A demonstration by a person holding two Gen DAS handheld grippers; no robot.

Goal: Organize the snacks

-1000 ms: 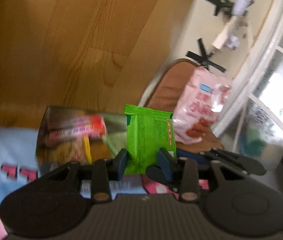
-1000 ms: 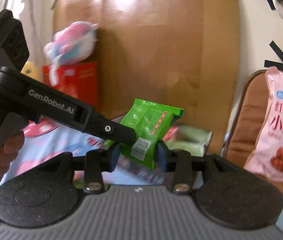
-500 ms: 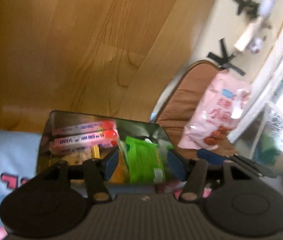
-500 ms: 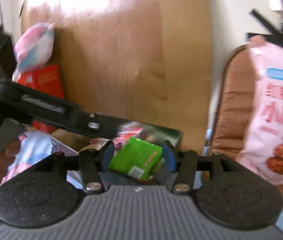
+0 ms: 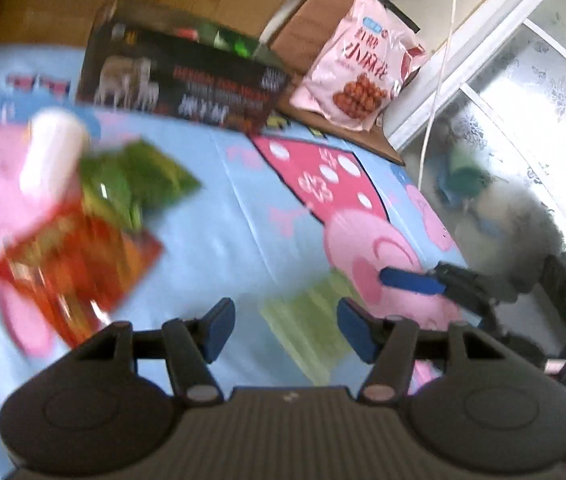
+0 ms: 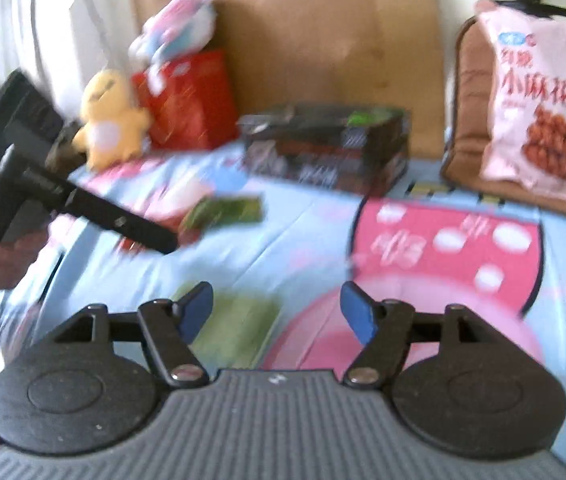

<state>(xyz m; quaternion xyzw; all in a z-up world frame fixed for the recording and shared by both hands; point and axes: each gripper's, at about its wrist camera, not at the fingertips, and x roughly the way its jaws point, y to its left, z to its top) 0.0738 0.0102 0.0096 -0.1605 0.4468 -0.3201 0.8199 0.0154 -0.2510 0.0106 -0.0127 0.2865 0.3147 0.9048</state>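
Note:
A dark snack box (image 5: pixel 179 76) stands at the far side of the blue cartoon bedsheet (image 5: pixel 243 216), with green and pink packets inside; it also shows in the right wrist view (image 6: pixel 327 152). My left gripper (image 5: pixel 287 334) is open and empty, low over the sheet. My right gripper (image 6: pixel 277 314) is open and empty. A pale green packet (image 5: pixel 307 320) lies on the sheet just beyond both grippers, blurred; it shows in the right wrist view (image 6: pixel 235 324). A dark green packet (image 5: pixel 143 180) and a red packet (image 5: pixel 79 264) lie to the left.
A big pink snack bag (image 5: pixel 359 68) leans on a brown cushion (image 5: pixel 307 28) at the back right. A yellow plush toy (image 6: pixel 111 120), a red box (image 6: pixel 191 100) and a pink plush toy (image 6: pixel 175 28) stand at the back left against the wooden headboard (image 6: pixel 323 28).
Both grippers held green packets over the box, opened and dropped them in. Both have since pulled back and down toward the sheet, open and empty.

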